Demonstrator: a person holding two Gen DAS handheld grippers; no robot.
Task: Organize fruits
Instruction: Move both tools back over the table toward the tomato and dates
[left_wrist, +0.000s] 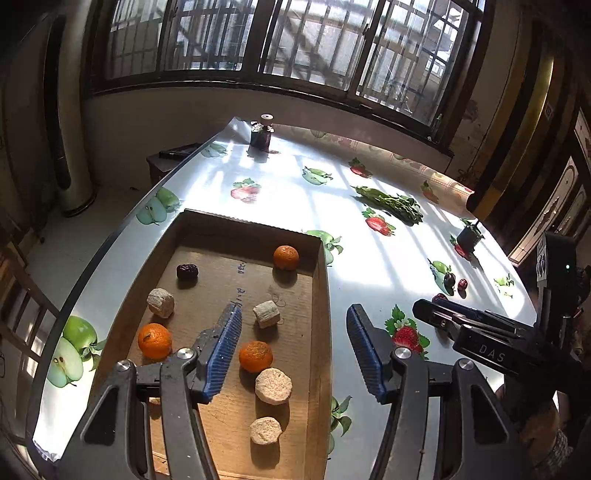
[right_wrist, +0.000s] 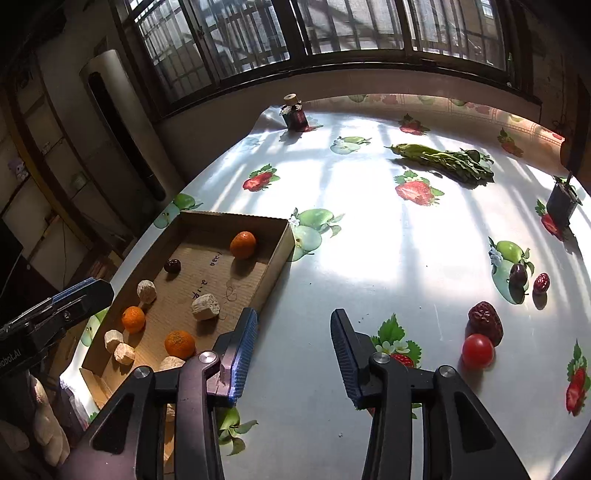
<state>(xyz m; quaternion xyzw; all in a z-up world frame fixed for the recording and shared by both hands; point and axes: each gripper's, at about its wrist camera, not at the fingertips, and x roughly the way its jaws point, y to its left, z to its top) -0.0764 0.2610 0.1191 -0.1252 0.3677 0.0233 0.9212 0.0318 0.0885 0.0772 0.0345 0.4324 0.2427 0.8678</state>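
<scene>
My left tongs (left_wrist: 293, 347) tilt down, apart and empty, over the cardboard tray (left_wrist: 320, 295); right tongs (right_wrist: 293, 354), likewise apart, over the surface (right_wrist: 369, 258).

My own left gripper (left_wrist: 293, 345) is cut off at the bottom edge of its camera, so its handles run out of sight. Its left finger hides part of the shallow brown cardboard box (left_wrist: 320, 295), and the box's near end runs under my arms and out of view. A pale tan round chunk (right_wrist: 171, 363) shows only as a sliver in the right view, behind my right gripper (right_wrist: 293, 347). The handwriting on the box floor is too small to read. Far off, the small dark bottle with a pale cap (left_wrist: 261, 134) carries a label I cannot make out. The dark square pot (right_wrist: 561, 201) hides its contents from me.
</scene>
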